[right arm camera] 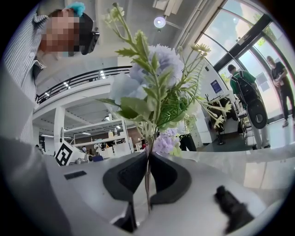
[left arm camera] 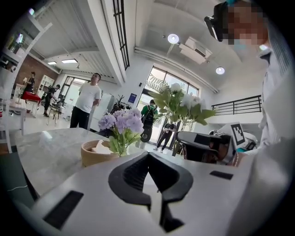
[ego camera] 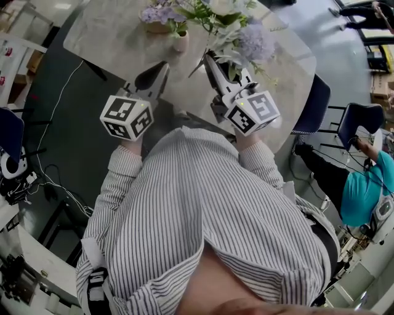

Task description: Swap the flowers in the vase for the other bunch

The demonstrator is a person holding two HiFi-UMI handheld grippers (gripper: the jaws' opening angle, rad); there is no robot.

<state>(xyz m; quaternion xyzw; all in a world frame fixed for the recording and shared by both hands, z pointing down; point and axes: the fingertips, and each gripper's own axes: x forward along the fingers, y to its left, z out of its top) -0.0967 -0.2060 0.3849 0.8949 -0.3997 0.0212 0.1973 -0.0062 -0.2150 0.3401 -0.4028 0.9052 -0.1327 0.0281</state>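
Note:
A small pale vase [ego camera: 180,42] stands on the marble table [ego camera: 111,37] with a bunch of purple flowers [ego camera: 160,12] in it. My right gripper [ego camera: 208,59] is shut on the stems [right arm camera: 147,159] of a second bunch of pale blue and white flowers with green leaves [ego camera: 246,37], held upright just right of the vase. My left gripper [ego camera: 162,67] is shut and holds nothing; it points at the table a little short and left of the vase. In the left gripper view the purple flowers [left arm camera: 122,123] rise just beyond the shut jaws, and the held bunch [left arm camera: 177,99] stands to their right.
A tan bowl [left arm camera: 94,152] sits right beside the vase. The table's near edge [ego camera: 184,114] lies close below both grippers. Blue chairs [ego camera: 314,104] and a seated person in teal [ego camera: 363,184] are at the right. Cables [ego camera: 55,178] trail on the dark floor at the left.

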